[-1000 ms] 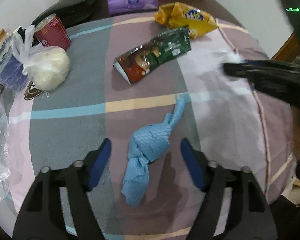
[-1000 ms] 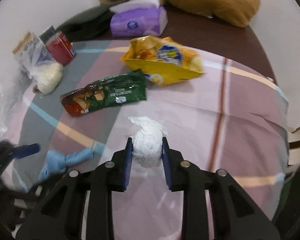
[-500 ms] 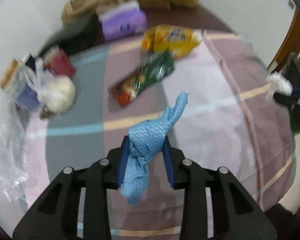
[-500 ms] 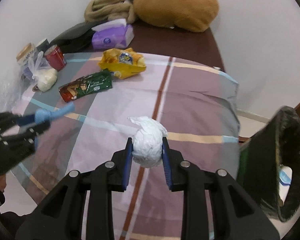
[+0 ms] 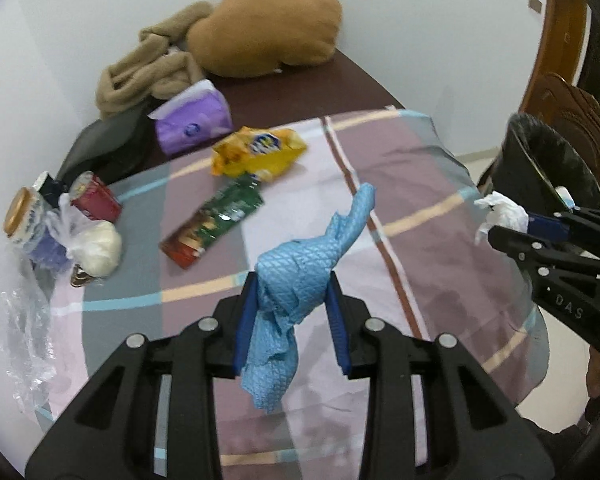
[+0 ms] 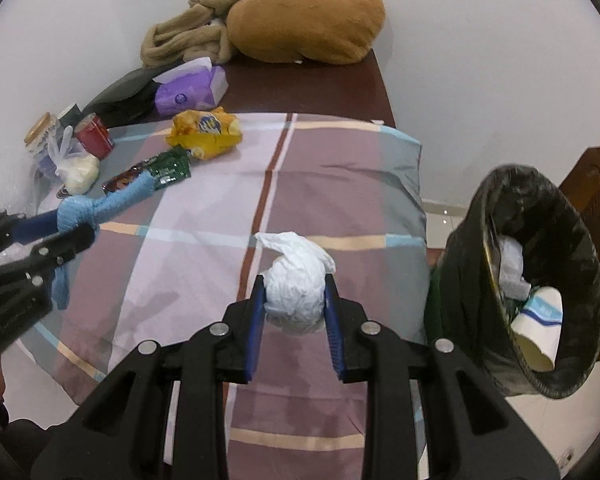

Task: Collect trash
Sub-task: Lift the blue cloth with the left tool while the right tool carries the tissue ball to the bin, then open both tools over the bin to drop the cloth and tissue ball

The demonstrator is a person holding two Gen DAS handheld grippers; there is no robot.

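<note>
Item count, both views combined:

- Grippers: two. The left gripper (image 5: 292, 320) and the right gripper (image 6: 296, 312).
- Crumpled wads: two. One blue cloth wad (image 5: 296, 276), one white paper wad (image 6: 296, 292).
- Snack packets on the tablecloth (image 6: 340, 184): two. One yellow chip bag (image 6: 205, 130), one green wrapper (image 6: 156, 172).
- Tissue packs: one, purple (image 6: 190, 94).
- Red cans: one (image 6: 94, 136).
- Jars with a gold lid: one (image 5: 26, 216).
- Knotted clear bags with white contents: one (image 5: 96, 244).
- Bins: one, black-lined (image 6: 540, 280).
- Paper cups inside the bin: one (image 6: 538, 328).
- Brown cushions: one (image 6: 312, 20).
</note>
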